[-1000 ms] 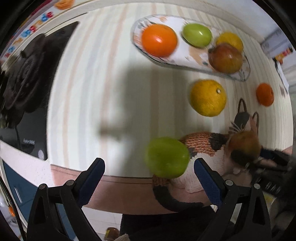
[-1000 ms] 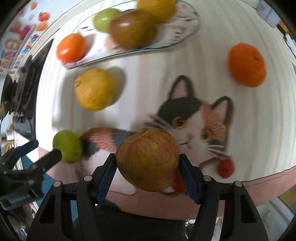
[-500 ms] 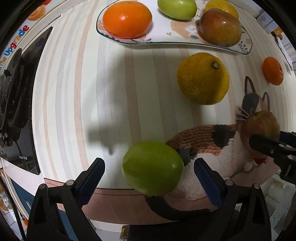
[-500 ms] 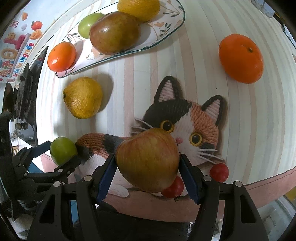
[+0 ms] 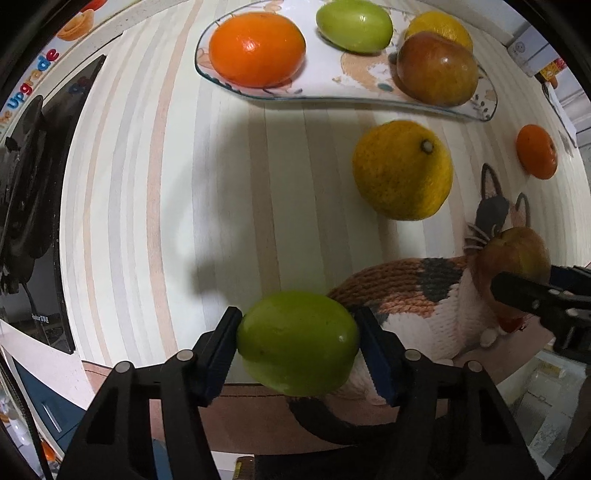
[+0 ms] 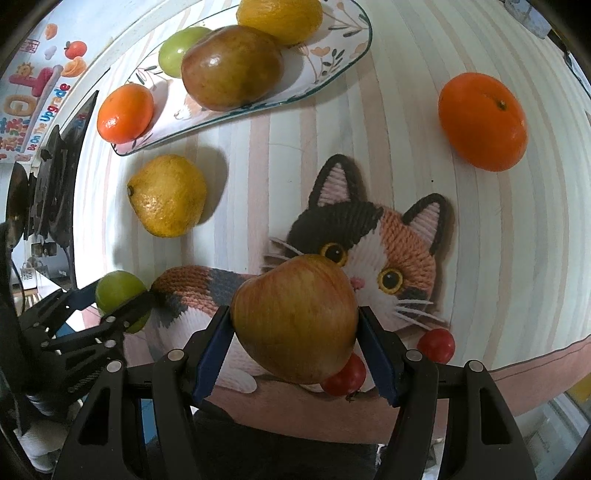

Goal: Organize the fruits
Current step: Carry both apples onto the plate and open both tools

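Note:
My left gripper [image 5: 298,341] is shut on a green fruit [image 5: 297,341] near the table's front edge, also visible in the right wrist view [image 6: 120,293]. My right gripper [image 6: 295,343] is shut on a red-yellow apple [image 6: 295,319], seen at the right in the left wrist view [image 5: 515,258]. A patterned plate [image 5: 369,86] at the back holds an orange [image 5: 256,48], a green fruit [image 5: 354,24], a brownish apple [image 5: 436,72] and a yellow fruit [image 5: 439,27]. A yellow citrus [image 5: 402,175] and a loose orange [image 6: 482,120] lie on the table.
Two cherry tomatoes [image 6: 436,345] lie under and beside the apple on a cat-print tablecloth [image 6: 369,236]. A dark appliance [image 5: 26,184] stands at the left edge. The table's front edge is just below both grippers.
My left gripper was open around the green fruit and has now shut on it. The right gripper still holds the apple, slightly farther over the cat picture.

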The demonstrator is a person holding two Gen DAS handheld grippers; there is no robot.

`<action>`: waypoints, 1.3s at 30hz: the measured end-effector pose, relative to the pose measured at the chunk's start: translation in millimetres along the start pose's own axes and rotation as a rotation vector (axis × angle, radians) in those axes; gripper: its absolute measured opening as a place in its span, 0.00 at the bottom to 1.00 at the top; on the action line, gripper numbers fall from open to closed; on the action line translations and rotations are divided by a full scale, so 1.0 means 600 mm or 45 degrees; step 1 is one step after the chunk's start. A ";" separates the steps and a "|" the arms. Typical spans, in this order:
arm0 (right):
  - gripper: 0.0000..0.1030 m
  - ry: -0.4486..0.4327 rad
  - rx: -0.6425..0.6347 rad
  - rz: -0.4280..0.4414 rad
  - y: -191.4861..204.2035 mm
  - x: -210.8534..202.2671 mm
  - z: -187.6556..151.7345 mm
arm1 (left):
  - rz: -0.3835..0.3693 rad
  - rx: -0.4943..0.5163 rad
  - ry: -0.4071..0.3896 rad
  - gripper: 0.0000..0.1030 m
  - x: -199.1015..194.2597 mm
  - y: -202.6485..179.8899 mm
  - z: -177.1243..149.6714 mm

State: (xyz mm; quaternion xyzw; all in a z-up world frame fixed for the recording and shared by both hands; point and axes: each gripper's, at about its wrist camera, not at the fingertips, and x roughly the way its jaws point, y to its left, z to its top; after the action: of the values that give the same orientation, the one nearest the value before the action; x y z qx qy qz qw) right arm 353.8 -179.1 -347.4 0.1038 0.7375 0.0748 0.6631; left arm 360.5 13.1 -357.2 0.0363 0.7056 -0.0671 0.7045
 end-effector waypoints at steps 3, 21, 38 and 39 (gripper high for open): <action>0.67 -0.029 0.011 0.037 0.002 -0.021 0.007 | -0.031 -0.008 -0.043 0.59 -0.035 0.003 0.009; 0.68 -0.241 0.045 0.171 0.081 -0.158 0.353 | -0.077 -0.061 -0.302 0.59 -0.194 0.053 0.298; 0.87 0.006 0.015 0.117 0.095 -0.051 0.442 | -0.118 -0.190 0.005 0.70 -0.048 0.085 0.381; 0.89 0.004 0.015 0.110 0.095 -0.054 0.443 | -0.117 -0.190 -0.001 0.77 -0.049 0.087 0.382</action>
State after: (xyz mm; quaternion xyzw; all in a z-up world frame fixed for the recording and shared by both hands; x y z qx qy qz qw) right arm 623.9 -139.6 -331.4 0.1392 0.7338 0.0991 0.6575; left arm 595.0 32.8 -329.5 -0.0488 0.7093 -0.0465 0.7017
